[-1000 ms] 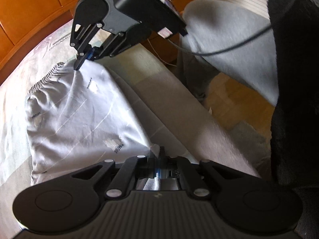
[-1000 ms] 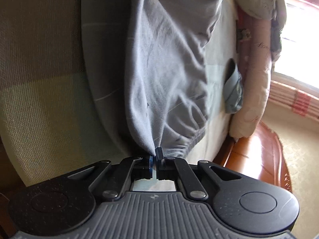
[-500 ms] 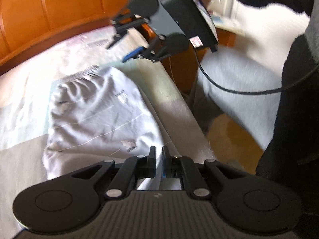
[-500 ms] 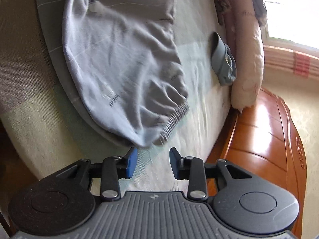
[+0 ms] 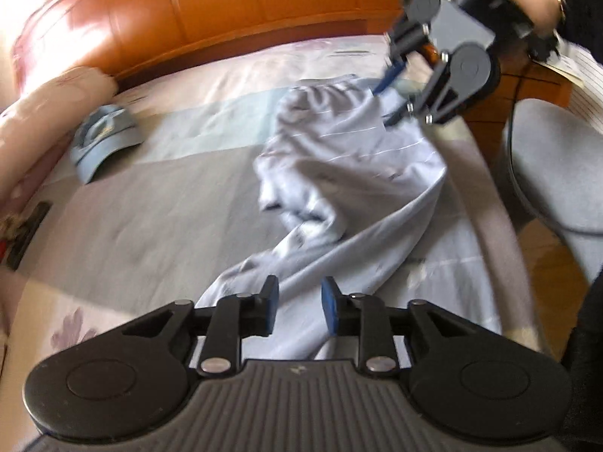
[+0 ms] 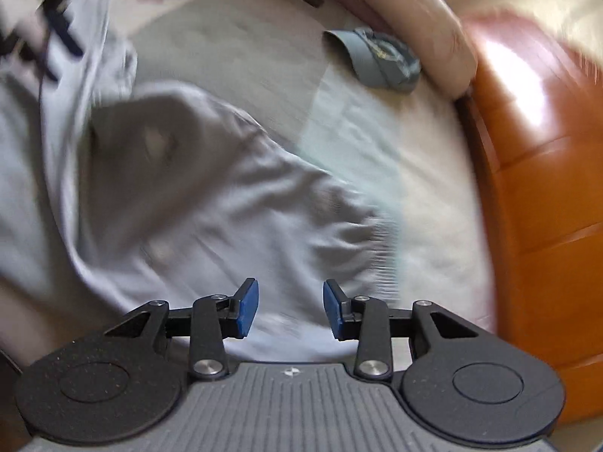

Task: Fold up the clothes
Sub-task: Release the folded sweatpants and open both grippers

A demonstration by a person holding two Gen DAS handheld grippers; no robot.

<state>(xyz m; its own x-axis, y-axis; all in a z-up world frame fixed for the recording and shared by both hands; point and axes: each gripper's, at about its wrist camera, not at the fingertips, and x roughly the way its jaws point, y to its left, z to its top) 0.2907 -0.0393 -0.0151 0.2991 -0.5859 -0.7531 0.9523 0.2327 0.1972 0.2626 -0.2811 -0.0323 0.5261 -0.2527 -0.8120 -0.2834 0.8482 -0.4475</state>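
Observation:
A pair of light grey trousers [image 5: 361, 173] with an elastic waistband lies rumpled on the bed sheet [image 5: 150, 203], one leg trailing toward my left gripper [image 5: 299, 309]. That gripper's jaws are opening; the cloth lies below the gap and the pads do not press on it. Farther up, my right gripper [image 5: 390, 98] hovers over the waistband, held by a person's hand [image 5: 542, 3]. In the right wrist view the right gripper [image 6: 290, 309] is opening above the trousers [image 6: 196, 207] with nothing pinched. The left gripper [image 6: 56, 37] is a blur at top left.
A blue cap [image 5: 105, 139] lies on the sheet near a pink bolster [image 5: 49, 105]. An orange wooden bed board [image 5: 226, 11] runs along the far side. The bed's edge is at the right, with a person's grey-clad leg [image 5: 557, 173] and wooden floor beyond.
Both grippers were shut on the trousers and have let go and opened. They rose and rolled, and the trousers dropped into a rumpled heap on the sheet.

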